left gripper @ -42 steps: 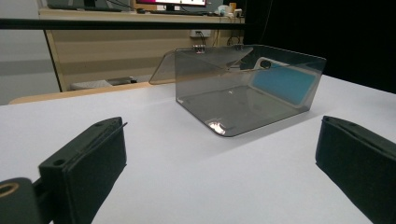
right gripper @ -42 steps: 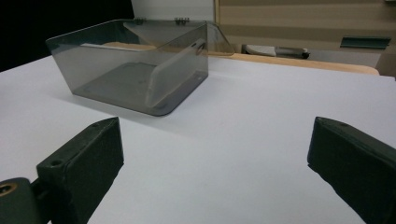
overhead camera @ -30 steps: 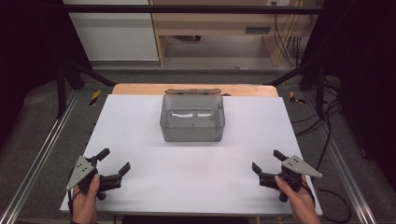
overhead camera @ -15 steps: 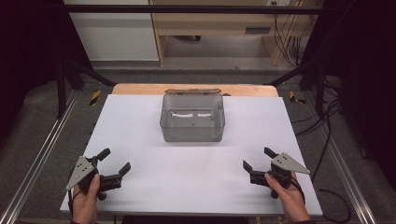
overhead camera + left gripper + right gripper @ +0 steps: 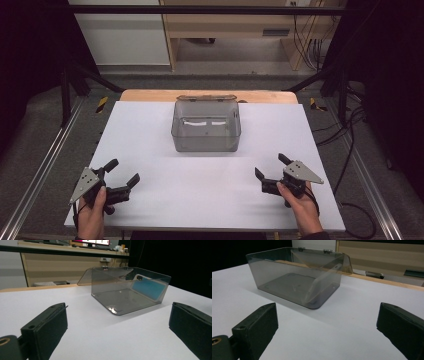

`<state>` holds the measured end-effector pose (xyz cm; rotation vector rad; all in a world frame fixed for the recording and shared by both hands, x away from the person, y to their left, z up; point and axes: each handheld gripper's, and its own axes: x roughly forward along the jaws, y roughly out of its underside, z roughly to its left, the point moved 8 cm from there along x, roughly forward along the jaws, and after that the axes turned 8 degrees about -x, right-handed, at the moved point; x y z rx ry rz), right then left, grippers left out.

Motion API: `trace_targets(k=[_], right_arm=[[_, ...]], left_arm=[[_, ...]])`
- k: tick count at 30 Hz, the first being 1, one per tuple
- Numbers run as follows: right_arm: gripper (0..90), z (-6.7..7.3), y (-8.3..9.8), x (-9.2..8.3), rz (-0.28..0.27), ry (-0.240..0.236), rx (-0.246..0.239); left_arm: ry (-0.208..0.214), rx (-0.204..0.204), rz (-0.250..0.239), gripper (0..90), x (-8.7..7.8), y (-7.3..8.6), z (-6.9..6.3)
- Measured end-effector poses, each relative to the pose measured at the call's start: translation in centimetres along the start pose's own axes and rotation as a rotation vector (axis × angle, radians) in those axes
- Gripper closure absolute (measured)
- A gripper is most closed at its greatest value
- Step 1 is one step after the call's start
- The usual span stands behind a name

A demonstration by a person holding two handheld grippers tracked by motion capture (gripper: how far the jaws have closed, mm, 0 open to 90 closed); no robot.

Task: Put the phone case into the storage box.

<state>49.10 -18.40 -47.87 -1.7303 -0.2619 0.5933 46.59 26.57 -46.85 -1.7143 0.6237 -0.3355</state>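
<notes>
A smoky clear plastic box (image 5: 206, 126) stands at the middle back of the white table (image 5: 150, 130), its hinged lid tipped open toward the far side. The box (image 5: 127, 288) looks empty inside; the same box (image 5: 295, 287) appears ahead in the right gripper view. My left gripper (image 5: 122, 172) rests near the front left corner, open, nothing between its pads (image 5: 45, 331). My right gripper (image 5: 270, 166) sits at the front right, open and empty too, pointing toward the box. Both are well short of the box.
A wooden board edge (image 5: 150, 94) shows behind the white top. Metal rails (image 5: 45, 165) run along the table sides, and cables (image 5: 350, 140) lie on the floor at right. A wooden bench (image 5: 235, 25) stands beyond the table.
My right gripper has slid left and forward, toward the box. The left gripper and the box have stayed put.
</notes>
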Motion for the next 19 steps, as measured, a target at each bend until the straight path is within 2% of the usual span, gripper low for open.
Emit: trace_targets(k=[5, 7, 10, 14, 16, 19], right_arm=[[4.0, 0.0, 0.0, 0.4, -0.021, 0.019, -0.03], [4.0, -0.2, -0.1, 0.7, -0.036, 0.031, -0.022], [4.1, -0.4, -0.1, 1.4, -0.046, 0.047, -0.032], [4.1, -0.4, 0.2, 1.9, -0.018, 0.048, -0.055], [4.4, -0.6, 0.7, 1.8, 0.01, 0.073, -0.081], [4.3, -0.9, 1.4, 1.6, 0.051, 0.094, -0.087]], left_arm=[[0.004, -0.015, -0.01, 1.6, -0.1, -0.2, 0.0], [0.008, -0.031, -0.011, 1.6, 0.1, -0.1, -0.1], [0.009, -0.026, -0.005, 1.6, 0.2, 0.0, -0.2], [0.006, -0.031, 0.002, 1.7, 0.3, 0.2, -0.2], [-0.003, -0.036, -0.001, 1.7, 0.3, 0.2, 0.0], [-0.014, -0.05, -0.007, 1.7, 0.1, 0.1, 0.3]])
